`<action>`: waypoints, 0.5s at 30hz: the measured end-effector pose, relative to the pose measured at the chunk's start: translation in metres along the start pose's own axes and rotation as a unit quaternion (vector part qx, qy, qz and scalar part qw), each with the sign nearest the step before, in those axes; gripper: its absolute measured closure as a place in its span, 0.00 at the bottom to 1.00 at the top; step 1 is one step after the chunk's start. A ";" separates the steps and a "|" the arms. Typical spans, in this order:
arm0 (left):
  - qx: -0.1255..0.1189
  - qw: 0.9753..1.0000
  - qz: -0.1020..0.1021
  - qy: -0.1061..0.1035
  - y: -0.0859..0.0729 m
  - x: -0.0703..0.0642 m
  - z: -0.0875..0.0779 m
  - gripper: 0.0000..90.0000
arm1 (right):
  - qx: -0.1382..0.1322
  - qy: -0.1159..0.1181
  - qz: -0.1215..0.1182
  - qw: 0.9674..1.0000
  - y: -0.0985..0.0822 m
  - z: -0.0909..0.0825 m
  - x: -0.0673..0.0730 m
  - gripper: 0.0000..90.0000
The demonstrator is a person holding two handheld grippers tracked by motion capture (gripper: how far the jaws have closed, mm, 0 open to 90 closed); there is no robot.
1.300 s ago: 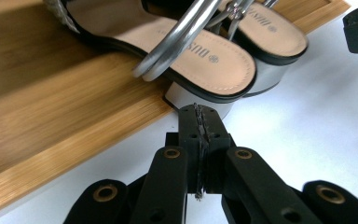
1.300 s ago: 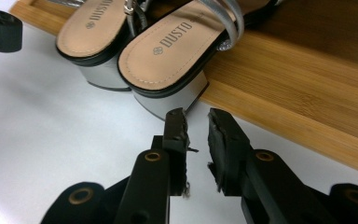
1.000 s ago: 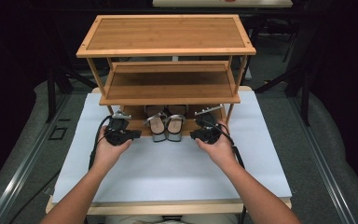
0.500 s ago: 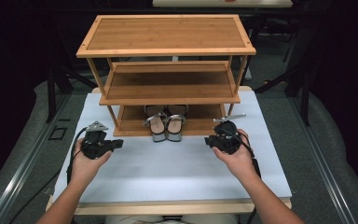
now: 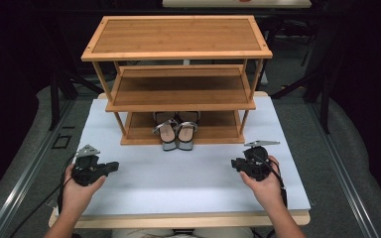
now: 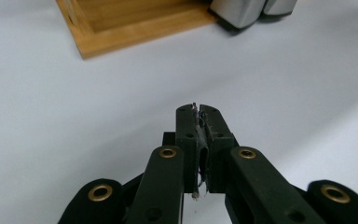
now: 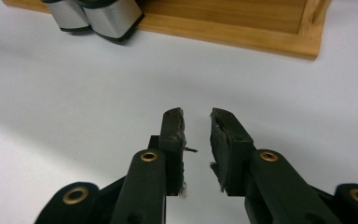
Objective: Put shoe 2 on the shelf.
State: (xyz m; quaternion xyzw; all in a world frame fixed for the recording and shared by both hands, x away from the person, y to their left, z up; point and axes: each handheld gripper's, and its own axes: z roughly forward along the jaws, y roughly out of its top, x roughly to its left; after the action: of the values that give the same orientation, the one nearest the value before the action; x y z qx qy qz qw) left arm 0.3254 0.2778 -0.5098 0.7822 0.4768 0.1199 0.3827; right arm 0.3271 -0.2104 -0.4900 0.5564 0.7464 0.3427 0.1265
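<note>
Both hands had drawn back from the three-tier bamboo shoe rack (image 5: pixel 178 89) toward the frame's lower corners. Left black gripper (image 5: pixel 113 167) had its jaws pressed nearly together on nothing; right black gripper (image 5: pixel 234 162) had just been opening, jaws slightly spread, empty. Silver strappy sandals (image 5: pixel 177 133) sat centre frame on the bottom shelf, heels overhanging the white tabletop (image 5: pixel 178 178).

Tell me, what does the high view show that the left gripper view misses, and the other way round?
High view: the whole three-shelf rack and the person's left hand and right hand. Left gripper view: a close look at the left gripper, jaws shut on nothing. Both: the sandals on the bottom shelf and the white table.
</note>
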 end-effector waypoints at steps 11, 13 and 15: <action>0.013 1.000 -0.017 -0.001 -0.022 0.006 0.017 0.78 | -0.009 -0.014 0.018 1.000 -0.037 0.026 -0.005 0.69; 0.011 1.000 -0.013 -0.006 -0.024 0.006 0.021 0.69 | -0.021 -0.010 0.024 0.999 -0.042 0.029 -0.008 0.65; 0.012 1.000 -0.012 -0.008 -0.025 0.006 0.025 0.62 | -0.031 -0.013 0.023 0.999 -0.045 0.030 -0.010 0.61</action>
State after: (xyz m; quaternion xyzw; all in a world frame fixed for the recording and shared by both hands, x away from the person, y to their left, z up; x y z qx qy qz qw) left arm 0.3256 0.2772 -0.5455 0.7818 0.4844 0.1038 0.3787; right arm 0.3138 -0.2147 -0.5437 0.5738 0.7206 0.3608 0.1456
